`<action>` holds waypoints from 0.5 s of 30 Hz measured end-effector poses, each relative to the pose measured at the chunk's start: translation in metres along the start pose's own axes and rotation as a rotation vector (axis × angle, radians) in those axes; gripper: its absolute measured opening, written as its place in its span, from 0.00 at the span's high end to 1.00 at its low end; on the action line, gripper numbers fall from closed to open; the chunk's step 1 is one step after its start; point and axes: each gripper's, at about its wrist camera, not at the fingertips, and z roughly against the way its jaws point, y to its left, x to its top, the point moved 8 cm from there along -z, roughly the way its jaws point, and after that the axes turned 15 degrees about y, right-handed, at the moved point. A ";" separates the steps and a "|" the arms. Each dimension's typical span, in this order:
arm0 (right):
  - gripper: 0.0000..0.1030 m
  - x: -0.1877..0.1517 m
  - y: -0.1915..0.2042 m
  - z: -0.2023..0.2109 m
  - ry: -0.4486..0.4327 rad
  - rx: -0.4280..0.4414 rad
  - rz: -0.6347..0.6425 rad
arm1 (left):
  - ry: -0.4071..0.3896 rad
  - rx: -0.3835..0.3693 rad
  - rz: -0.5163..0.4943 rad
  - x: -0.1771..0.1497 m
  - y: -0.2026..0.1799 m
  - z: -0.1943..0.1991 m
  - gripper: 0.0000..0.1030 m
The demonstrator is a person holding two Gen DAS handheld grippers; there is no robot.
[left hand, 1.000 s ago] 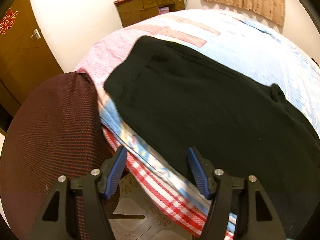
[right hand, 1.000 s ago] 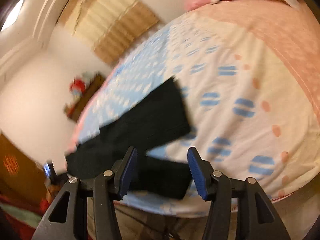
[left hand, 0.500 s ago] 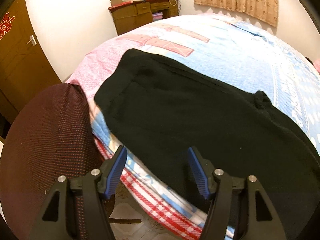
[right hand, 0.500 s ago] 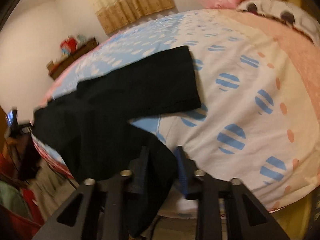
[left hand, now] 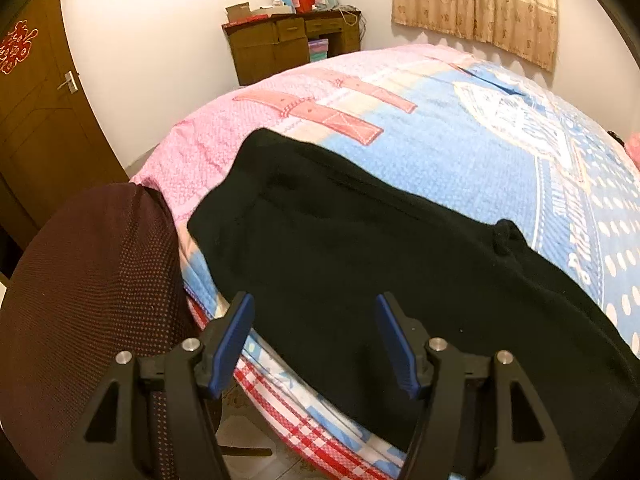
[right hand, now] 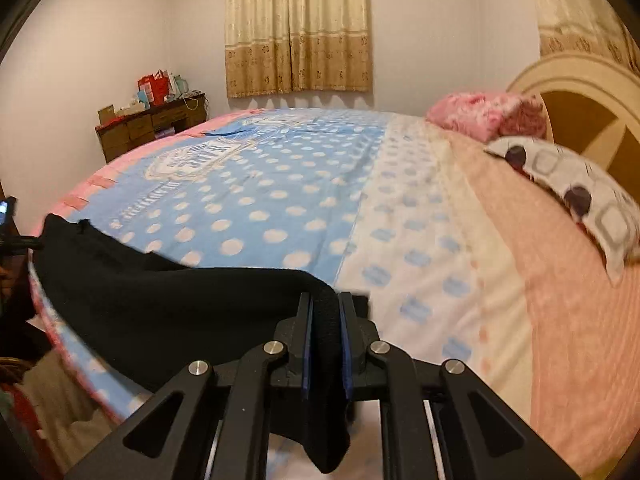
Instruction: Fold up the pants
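Black pants (left hand: 360, 264) lie along the near edge of the bed, waist end toward the pink corner. My left gripper (left hand: 314, 340) is open and empty, hovering over the pants near the bed edge, jaws wide apart. In the right wrist view the pants (right hand: 160, 292) stretch left from my right gripper (right hand: 325, 312), which is shut on a bunched leg end; black cloth hangs down between the blue pads.
The bed (left hand: 460, 128) has a pink and blue dotted cover. A dark red chair back (left hand: 80, 280) stands left of the bed. A wooden desk (left hand: 292, 48) is by the far wall, a door (left hand: 32, 120) at left. Pillows (right hand: 560, 184) lie at the headboard.
My right gripper closed on the pant leg end and swung level, lifting the cloth. My left gripper moved slightly closer over the waist part, still open.
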 end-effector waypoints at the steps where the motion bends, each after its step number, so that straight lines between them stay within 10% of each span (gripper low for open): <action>1: 0.89 0.003 -0.004 -0.008 0.010 -0.009 -0.001 | -0.001 0.003 0.002 0.000 0.000 0.001 0.36; 10: 0.86 -0.015 -0.042 -0.082 0.132 -0.026 -0.112 | 0.013 0.028 0.032 0.011 0.011 -0.006 0.36; 12: 0.58 -0.017 -0.045 -0.078 0.158 -0.050 -0.099 | 0.009 0.036 0.020 0.014 0.011 -0.007 0.36; 15: 0.42 -0.019 -0.067 -0.065 0.171 -0.149 -0.146 | -0.001 0.057 0.021 0.020 0.016 -0.010 0.36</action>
